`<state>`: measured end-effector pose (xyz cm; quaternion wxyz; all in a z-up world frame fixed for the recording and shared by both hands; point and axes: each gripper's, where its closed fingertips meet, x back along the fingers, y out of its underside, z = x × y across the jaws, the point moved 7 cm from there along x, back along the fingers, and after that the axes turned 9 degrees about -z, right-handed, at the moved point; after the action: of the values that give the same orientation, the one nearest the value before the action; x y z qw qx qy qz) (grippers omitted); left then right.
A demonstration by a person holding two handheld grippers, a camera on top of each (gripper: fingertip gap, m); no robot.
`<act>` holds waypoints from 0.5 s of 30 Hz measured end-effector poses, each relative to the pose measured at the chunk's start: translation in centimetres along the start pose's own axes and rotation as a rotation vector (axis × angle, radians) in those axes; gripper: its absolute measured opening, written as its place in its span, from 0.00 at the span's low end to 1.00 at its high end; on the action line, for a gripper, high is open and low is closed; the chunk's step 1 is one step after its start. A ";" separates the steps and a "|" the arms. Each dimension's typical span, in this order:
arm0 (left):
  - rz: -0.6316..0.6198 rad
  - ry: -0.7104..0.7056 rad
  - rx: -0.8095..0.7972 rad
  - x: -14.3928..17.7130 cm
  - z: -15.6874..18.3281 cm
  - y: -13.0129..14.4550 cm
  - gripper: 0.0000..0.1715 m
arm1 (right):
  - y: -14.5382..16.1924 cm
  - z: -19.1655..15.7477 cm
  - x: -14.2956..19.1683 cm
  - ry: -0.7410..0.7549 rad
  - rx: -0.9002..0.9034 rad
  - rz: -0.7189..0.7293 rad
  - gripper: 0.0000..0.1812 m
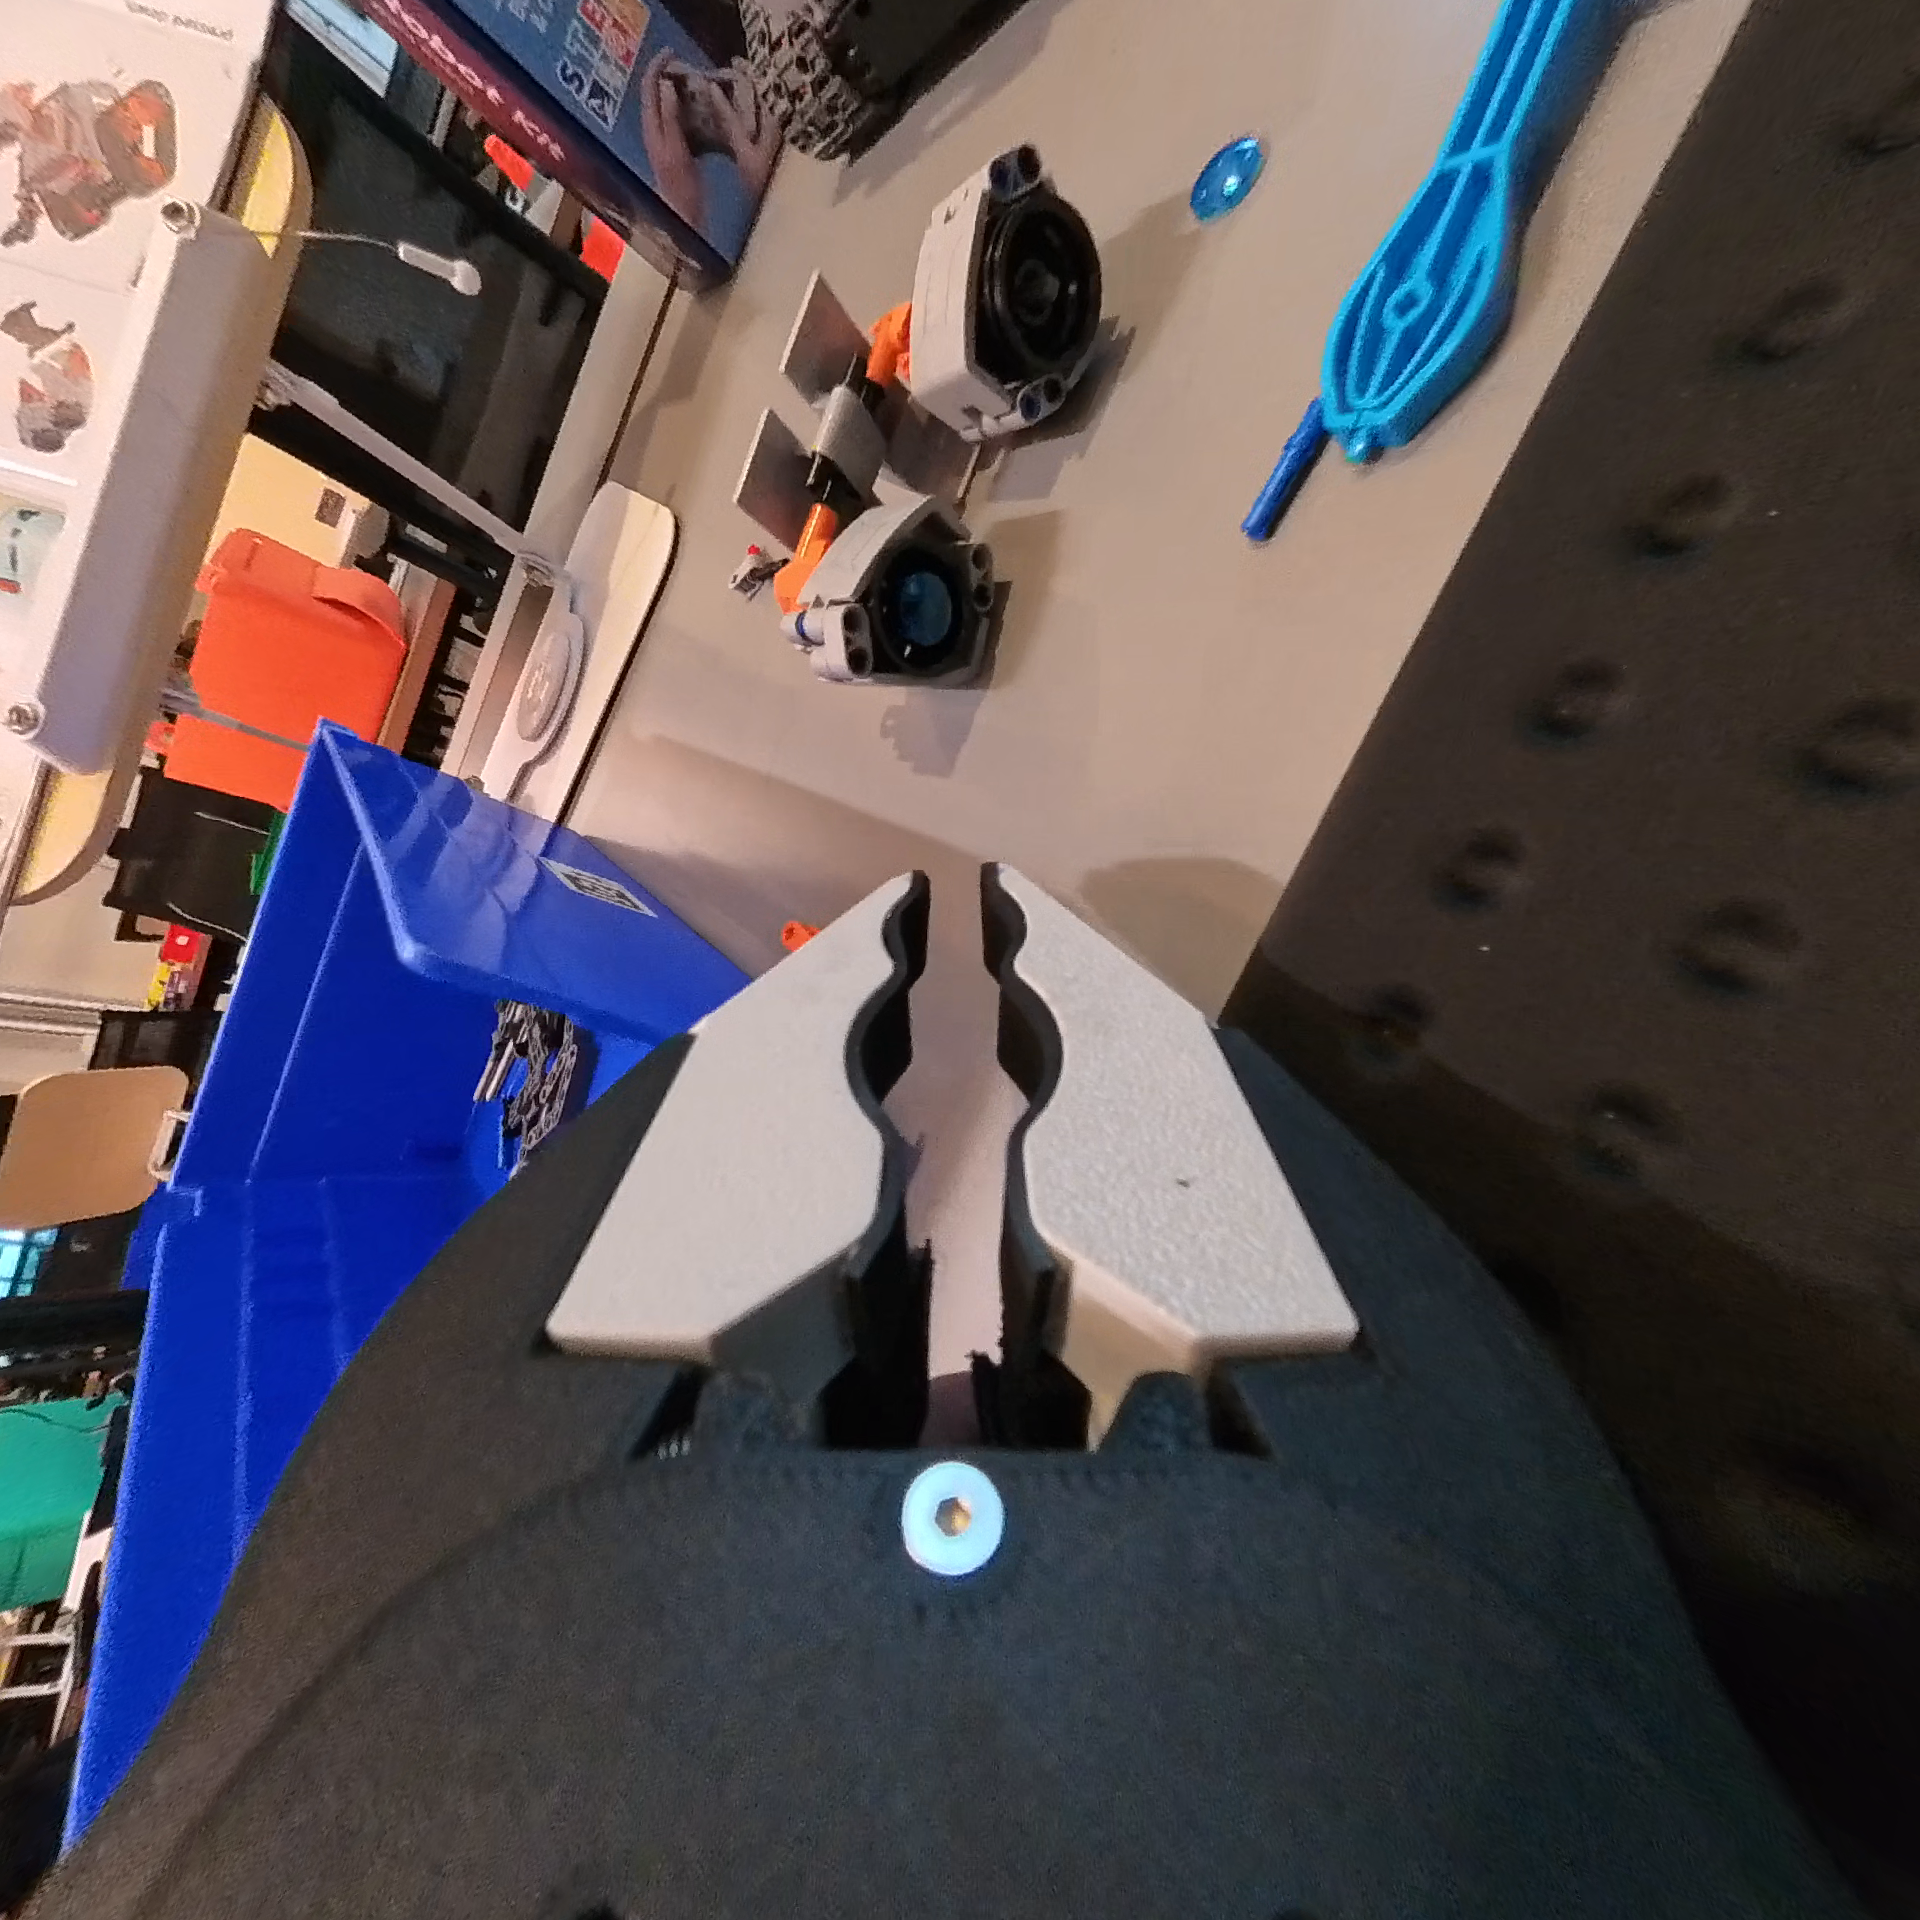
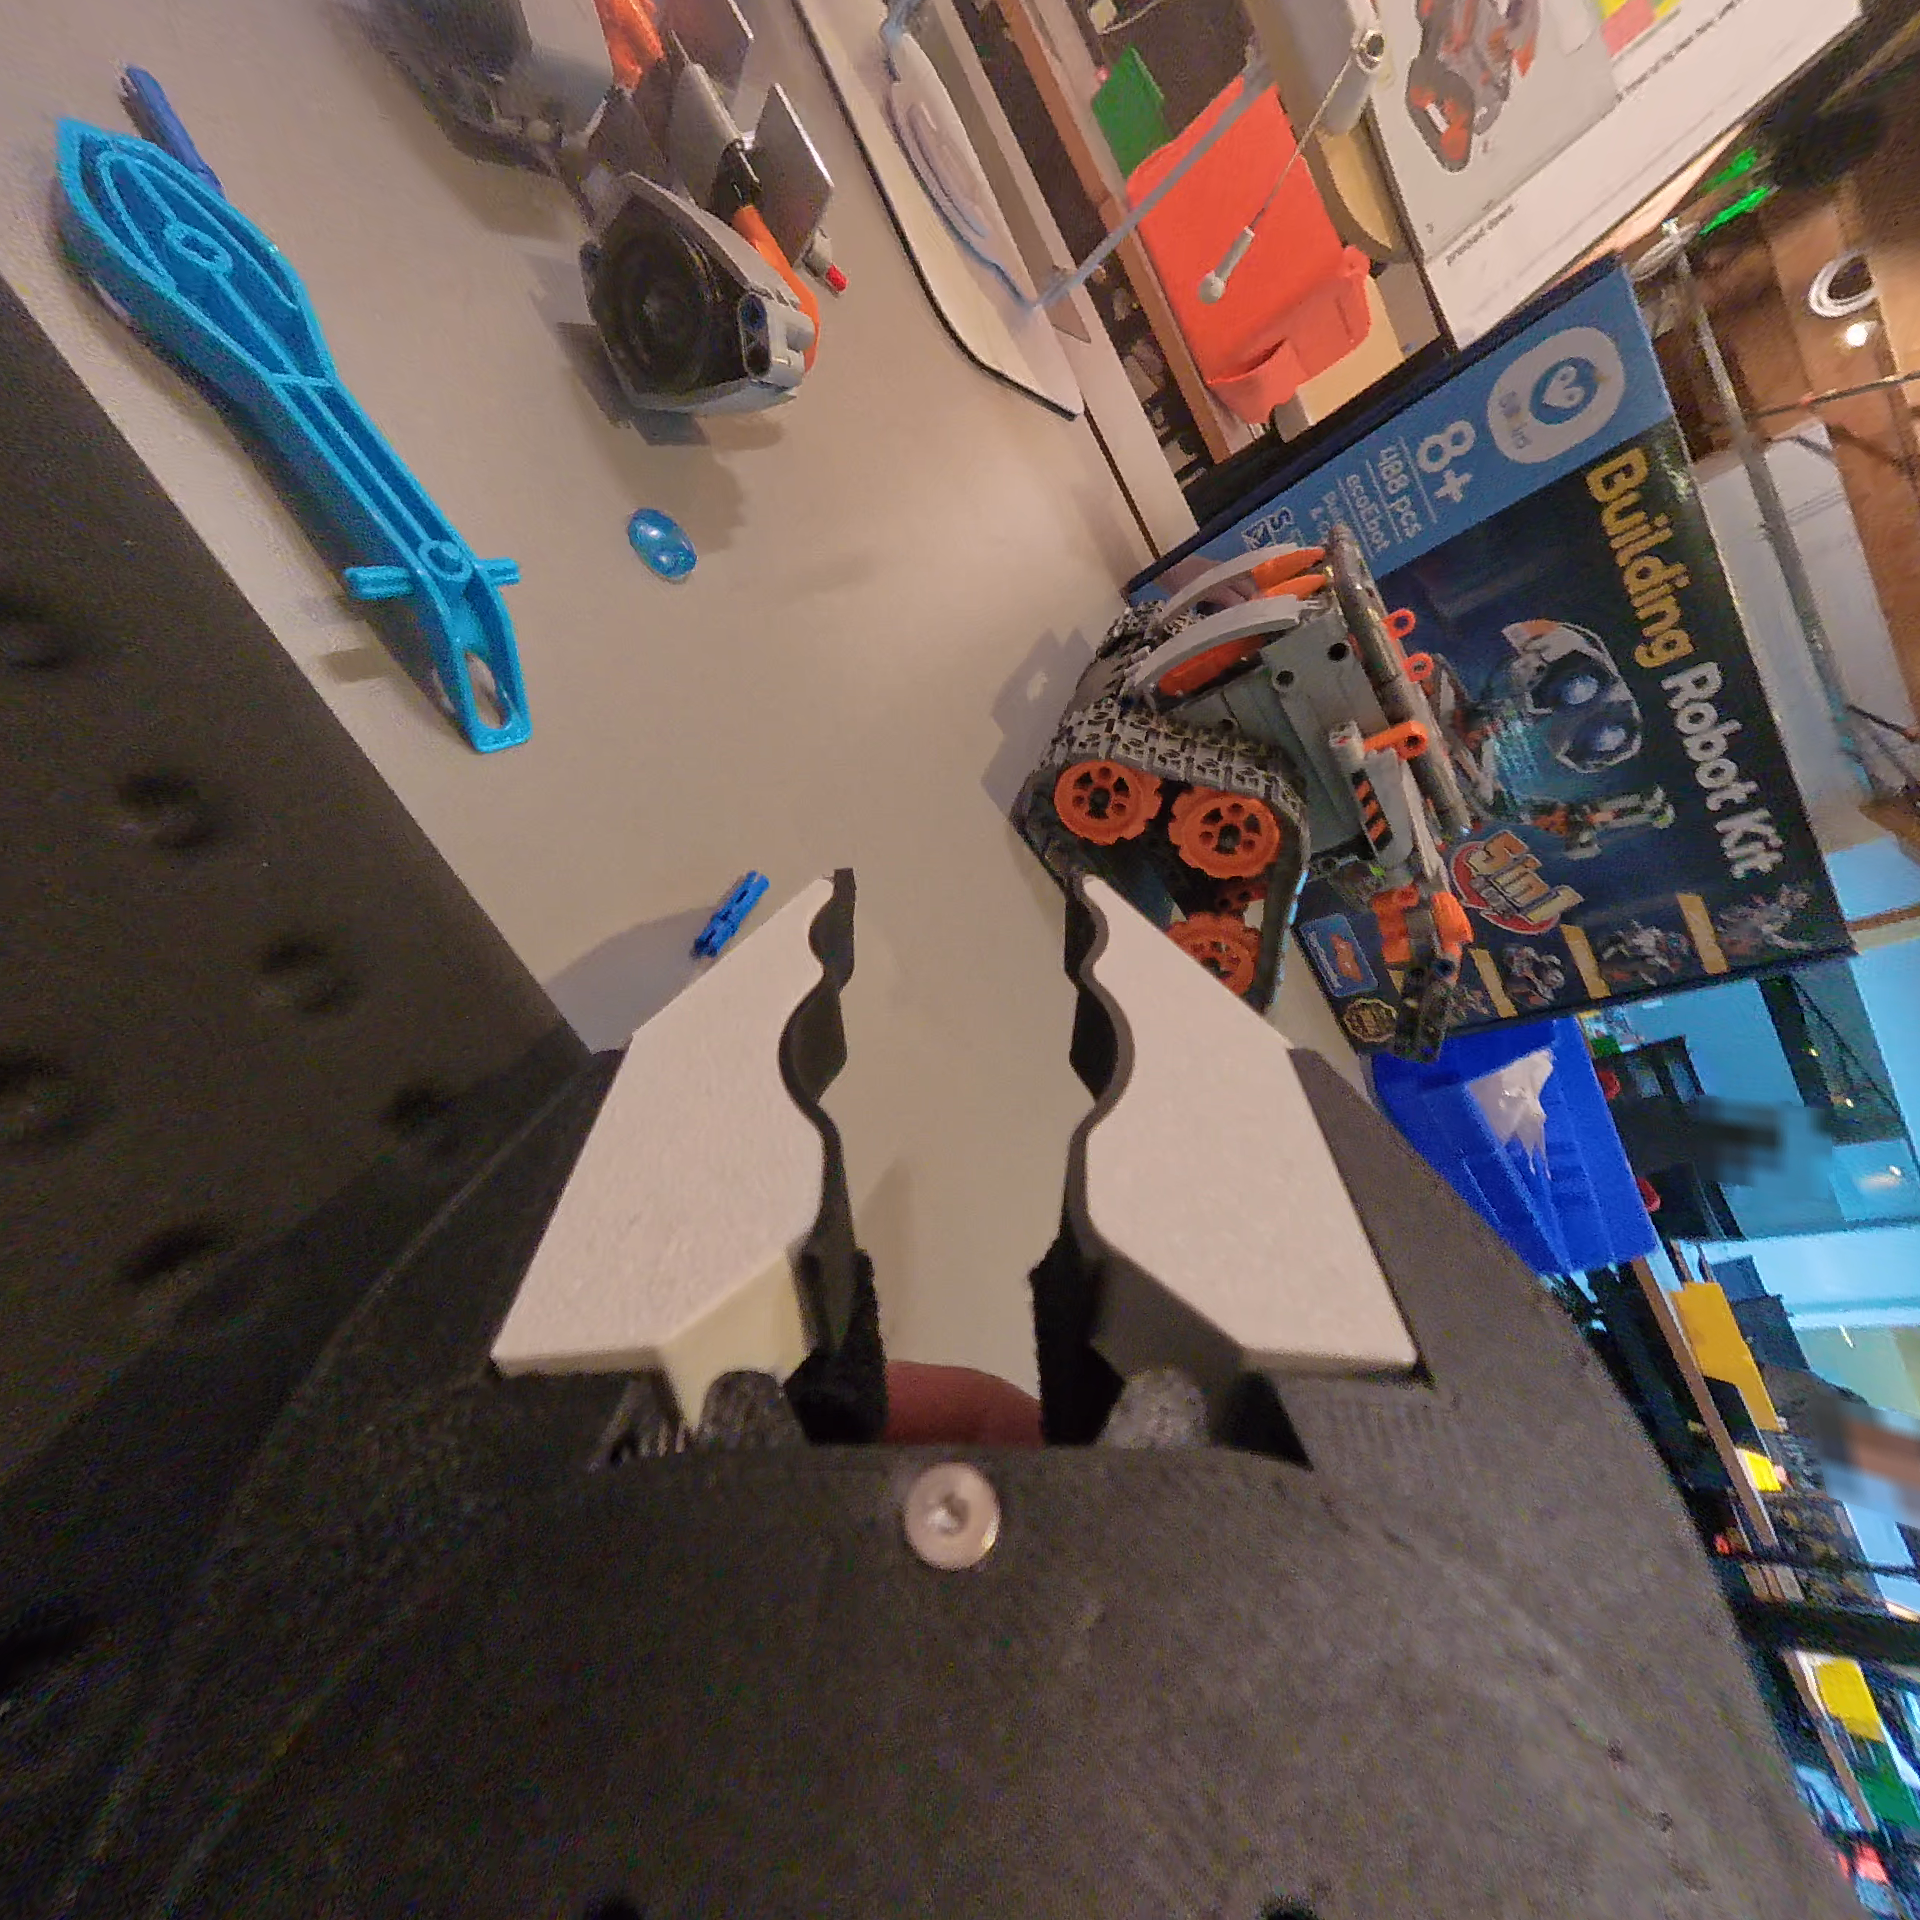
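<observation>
Left gripper [image 1: 954, 883]: jaws nearly closed, a narrow slit between them, nothing held; hovers over bare table [image 1: 1143, 727]; blue bin [image 1: 343, 1039] just beside it on one side, black foam mat [image 1: 1610, 935] on the other
Right gripper [image 2: 961, 894]: jaws parted moderately, empty; small blue pin [image 2: 730, 914] nearest, just beside one fingertip, not touching
Handling, by guess: pin light, stiff, easily flicked; take across its middle
Mid table: tracked robot model [image 2: 1226, 790], orange wheels, probably brittle at joints; blue bead [image 2: 661, 543]; cyan plastic tool [image 2: 281, 395], stiff, flat
Farther: grey motor assembly [image 1: 935, 416], two round housings
Writing: kit box [image 2: 1558, 675] bears print; bin carries a square code sticker; not transcribed
</observation>
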<state>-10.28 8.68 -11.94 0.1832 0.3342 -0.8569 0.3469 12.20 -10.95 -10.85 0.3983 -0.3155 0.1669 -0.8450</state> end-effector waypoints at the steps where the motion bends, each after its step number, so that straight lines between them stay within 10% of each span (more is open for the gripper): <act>1: 0.003 -0.003 0.004 0.3 0.2 0.0 0.05 | 0.1 -0.1 0.5 0.020 0.000 0.004 0.22; 15: 0.074 -0.185 -0.017 2.8 1.2 -0.8 0.06 | 0.8 -0.4 2.9 0.161 0.034 0.065 0.11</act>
<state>-11.79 6.10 -10.83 0.0930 0.3313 -0.8850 0.3136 10.95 -13.74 -10.44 0.4160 -0.2344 0.1943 -0.8569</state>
